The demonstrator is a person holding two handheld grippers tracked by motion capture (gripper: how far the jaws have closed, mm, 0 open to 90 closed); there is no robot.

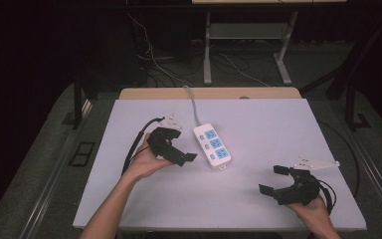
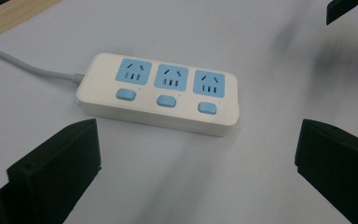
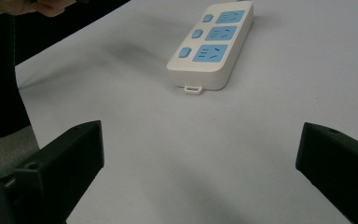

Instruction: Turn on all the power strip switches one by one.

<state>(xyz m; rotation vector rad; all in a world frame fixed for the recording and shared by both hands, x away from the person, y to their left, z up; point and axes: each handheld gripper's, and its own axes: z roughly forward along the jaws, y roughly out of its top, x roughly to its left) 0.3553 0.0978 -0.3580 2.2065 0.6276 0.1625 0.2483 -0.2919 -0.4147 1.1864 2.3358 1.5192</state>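
From the high view you see the whole pale tabletop (image 1: pixel 258 209) with the white power strip (image 1: pixel 212 145) near its centre, its grey cord (image 1: pixel 194 107) running off toward 12 o'clock. Your left gripper (image 1: pixel 185 144) sits just beside the strip at its 9 o'clock, jaws spread wide and holding nothing. Your right gripper (image 1: pixel 273 179) rests well apart at the strip's 4 o'clock, jaws also wide and empty.

The left gripper view brings the power strip (image 2: pixel 158 93) close: three blue sockets in a row, each with a blue button (image 2: pixel 166 101) beside it, lying flat between your parted jaws but farther off. The right gripper view shows the strip's free end, with a small tab (image 3: pixel 193 88) projecting from it.
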